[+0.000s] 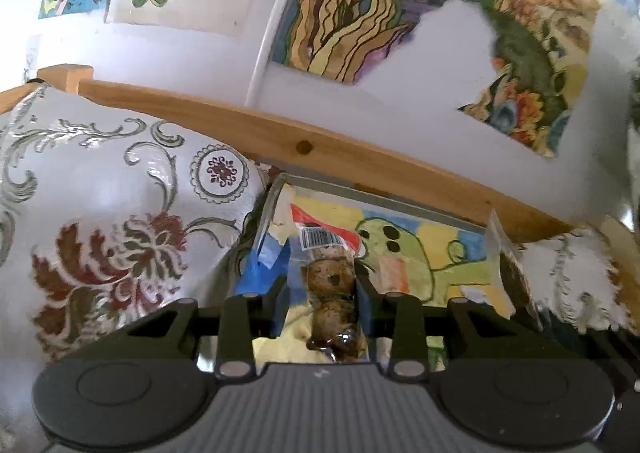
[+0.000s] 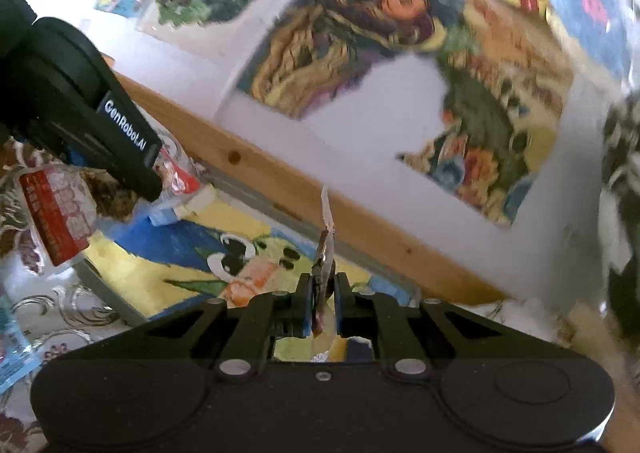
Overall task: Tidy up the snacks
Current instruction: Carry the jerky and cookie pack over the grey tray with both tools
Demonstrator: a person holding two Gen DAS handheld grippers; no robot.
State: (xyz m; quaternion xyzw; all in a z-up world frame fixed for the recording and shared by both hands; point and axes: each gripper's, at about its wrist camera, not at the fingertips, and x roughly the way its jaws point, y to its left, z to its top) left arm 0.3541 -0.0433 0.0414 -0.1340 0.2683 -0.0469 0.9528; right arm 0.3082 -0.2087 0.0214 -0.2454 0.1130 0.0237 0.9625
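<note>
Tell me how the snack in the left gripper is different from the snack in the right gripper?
The left gripper holds a clear snack packet with brown cookie-like pieces, a barcode and a red top. The right gripper holds a thin packet seen edge-on, its contents hidden. The left one looks plump and wide between the fingers; the right one looks flat like a strip. Both are pinched and held above the colourful painted tray.

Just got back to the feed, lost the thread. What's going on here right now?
Both claws are holding snacks above a colourful painted tray that lies by a wooden rail. The left claw is shut on a clear snack packet of brown round pieces with a red, barcoded top. The right claw pinches a thin wrapper seen edge-on. Neither item has been set down yet.
</note>
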